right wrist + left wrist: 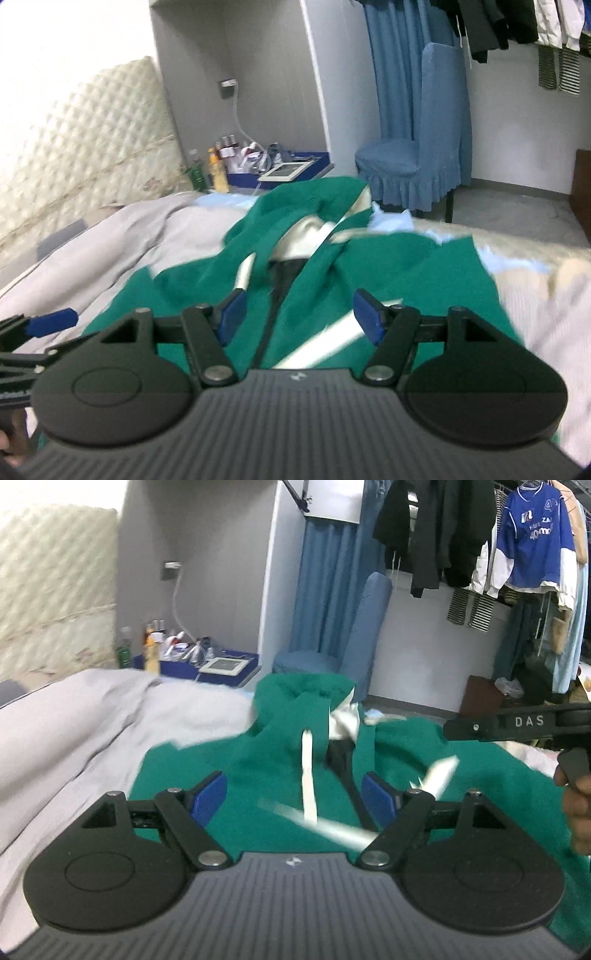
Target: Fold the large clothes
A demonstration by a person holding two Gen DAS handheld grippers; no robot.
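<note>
Left tool (293, 799) and right tool (299, 317), both with blue pads spread and pinching nothing, above a green hooded garment with white drawstrings (258, 746), which lies rumpled on the bed's grey cover (74, 723).

A bedroom: a bed (74, 716) with a quilted headboard (74, 147) and hanging clothes (480, 535).

A blue skirted chair (413, 162) stands at one o'clock before a blue curtain (395, 66). Bottles (216, 168) crowd a blue tray (295, 162) at eleven. Hanging clothes (461, 535) fill two o'clock.
</note>
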